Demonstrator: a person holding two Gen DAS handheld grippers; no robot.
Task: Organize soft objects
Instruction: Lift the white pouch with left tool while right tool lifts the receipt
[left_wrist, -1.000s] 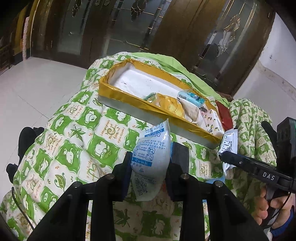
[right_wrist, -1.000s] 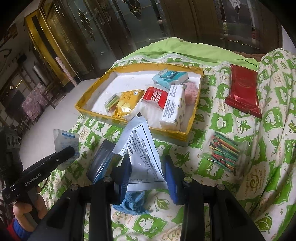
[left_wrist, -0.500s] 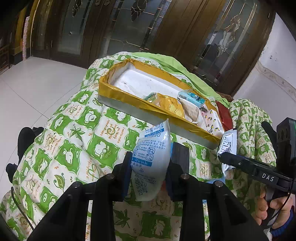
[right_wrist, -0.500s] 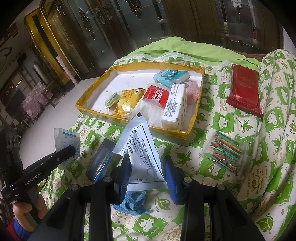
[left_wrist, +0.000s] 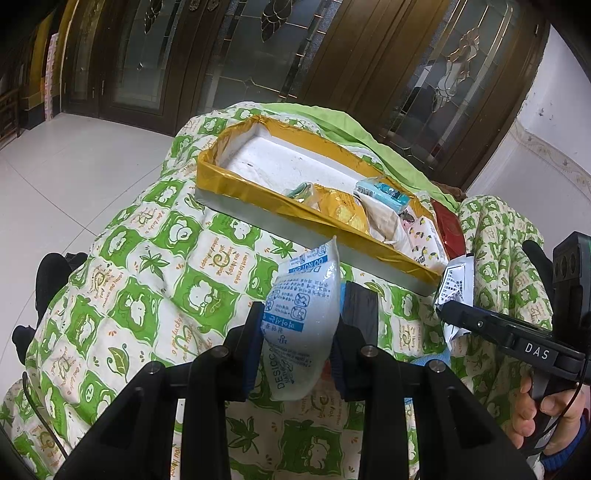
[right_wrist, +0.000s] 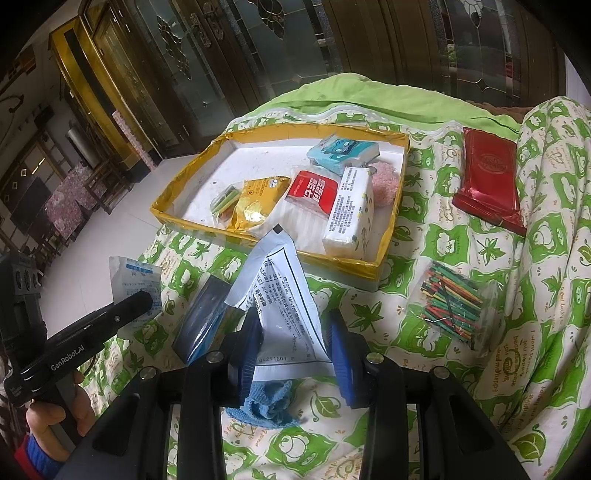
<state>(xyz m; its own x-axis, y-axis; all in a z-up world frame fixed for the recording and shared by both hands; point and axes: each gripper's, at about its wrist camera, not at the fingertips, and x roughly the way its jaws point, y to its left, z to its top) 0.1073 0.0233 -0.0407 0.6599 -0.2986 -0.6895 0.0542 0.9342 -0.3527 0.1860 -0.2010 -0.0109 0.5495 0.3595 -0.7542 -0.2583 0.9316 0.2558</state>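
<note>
My left gripper (left_wrist: 299, 328) is shut on a white and blue desiccant pouch (left_wrist: 301, 317), held upright above the green patterned quilt (left_wrist: 147, 266). My right gripper (right_wrist: 293, 343) is shut on a flat silver-white printed packet (right_wrist: 280, 291), its top corner pointing toward the yellow-taped tray (right_wrist: 384, 251). The tray (left_wrist: 236, 184) holds several soft packs: a yellow snack bag (right_wrist: 255, 206), a red and white pack (right_wrist: 314, 192), a white tissue pack (right_wrist: 349, 214), a blue tissue pack (right_wrist: 343, 151) and a pink fluffy thing (right_wrist: 386, 181). Each gripper shows in the other's view, left gripper (right_wrist: 144, 299), right gripper (left_wrist: 447, 310).
A blue cloth (right_wrist: 266, 402) lies crumpled under my right gripper, a dark pouch (right_wrist: 203, 317) beside it. A bag of coloured sticks (right_wrist: 450, 302) and a red packet (right_wrist: 487, 177) lie right of the tray. The quilt drops off at the left to a tiled floor (left_wrist: 55, 166).
</note>
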